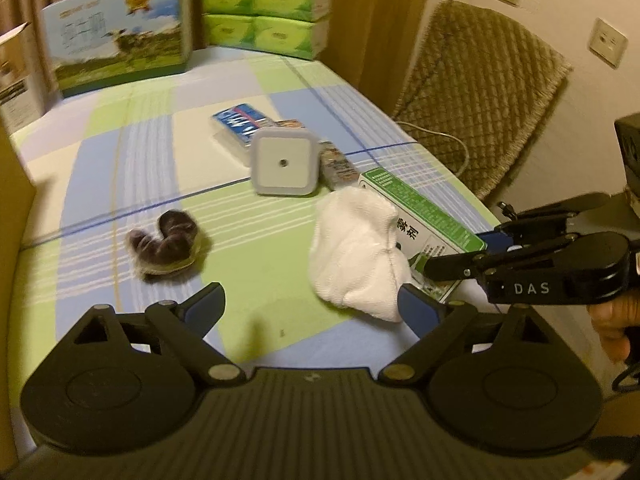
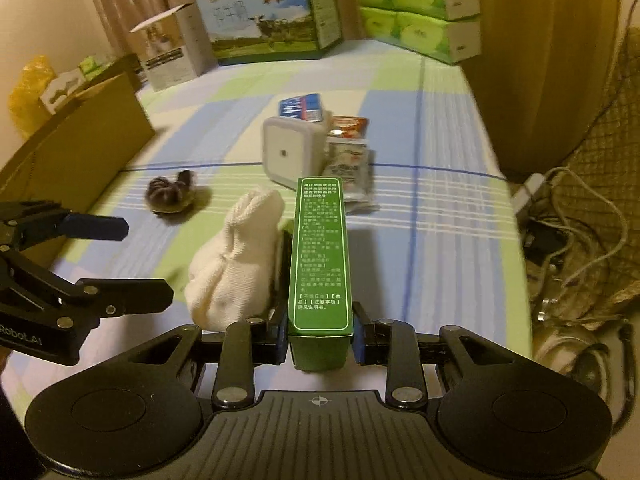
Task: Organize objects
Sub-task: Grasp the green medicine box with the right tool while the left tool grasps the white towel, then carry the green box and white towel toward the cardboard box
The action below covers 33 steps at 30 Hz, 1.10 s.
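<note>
Right gripper (image 2: 320,336): jaws clamped on the near end of a long green box (image 2: 320,256), one blue pad on each side; the box runs away from the camera toward 12 o'clock, its top face printed with white Chinese text inside a white border, too small to read reliably. From the left wrist view the same gripper (image 1: 460,256) enters from 3 o'clock, its black body lettered "DAS", and the green box (image 1: 424,216) shows a white side panel with large black Chinese characters. Left gripper (image 1: 312,308): fingers spread wide apart, holding nothing, poised above the bedsheet (image 1: 140,152); its right finger stands just beside a white sock (image 1: 356,252). In the right wrist view the left gripper (image 2: 136,260) comes in from 9 o'clock, body marked "Robot.AI". White sock (image 2: 236,260): bunched, lying against the left side of the green box. Dark fuzzy item (image 1: 168,244): at 10 o'clock from the sock, well apart, kind cannot be told. White square device (image 1: 284,166): at 12 o'clock from the sock, small dark dot at centre. Blue packet (image 1: 240,122): just behind the device, lettering blurred. Snack packets (image 2: 348,160): just right of the device, printing unreadable. Cow-picture carton (image 1: 120,32): at the far edge of the bed. Green tissue packs (image 1: 268,4): stacked at 12 o'clock. Cardboard box (image 2: 76,152): at 9 o'clock.
</note>
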### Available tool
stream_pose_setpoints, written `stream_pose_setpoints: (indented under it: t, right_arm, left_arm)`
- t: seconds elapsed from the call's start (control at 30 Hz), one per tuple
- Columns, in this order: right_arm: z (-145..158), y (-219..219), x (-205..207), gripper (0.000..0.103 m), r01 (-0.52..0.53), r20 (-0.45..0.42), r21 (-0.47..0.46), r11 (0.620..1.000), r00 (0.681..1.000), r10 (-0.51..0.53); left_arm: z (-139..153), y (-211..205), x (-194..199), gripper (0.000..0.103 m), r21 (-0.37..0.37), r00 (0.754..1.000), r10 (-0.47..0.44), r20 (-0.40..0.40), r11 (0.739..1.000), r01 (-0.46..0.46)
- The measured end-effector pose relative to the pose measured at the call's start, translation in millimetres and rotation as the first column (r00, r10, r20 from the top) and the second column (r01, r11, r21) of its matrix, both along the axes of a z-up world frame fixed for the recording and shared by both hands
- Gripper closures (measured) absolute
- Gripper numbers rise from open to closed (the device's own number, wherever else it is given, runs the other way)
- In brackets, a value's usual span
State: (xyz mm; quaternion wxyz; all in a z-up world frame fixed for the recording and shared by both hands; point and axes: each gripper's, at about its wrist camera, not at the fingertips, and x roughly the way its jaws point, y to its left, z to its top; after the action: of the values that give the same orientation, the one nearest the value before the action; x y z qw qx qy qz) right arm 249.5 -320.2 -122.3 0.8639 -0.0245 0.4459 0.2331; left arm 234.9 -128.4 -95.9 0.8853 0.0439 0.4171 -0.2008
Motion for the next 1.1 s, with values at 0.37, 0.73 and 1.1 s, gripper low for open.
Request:
stream_pose_setpoints:
  t: [0.37,0.73,1.1]
  right_arm:
    - [3,-25,-10,0.076,0.066,0.015,-0.024,0.997,0.998,-0.066]
    - [2,-21,-10,0.076,0.078,0.031,-0.032,0.996,0.997,-0.077]
    - [46,-4,-19,0.076,0.077,0.098,-0.027,0.997,0.992,-0.074]
  left_arm:
    - [-22,-37,35,0.034,-0.012,0.994,-0.100,-0.037,0.995,0.100]
    - [-7,-22,16,0.075,0.042,0.996,-0.087,-0.019,0.995,0.087]
    - [35,13,-8,0.075,0.000,1.000,-0.016,0.008,1.000,0.016]
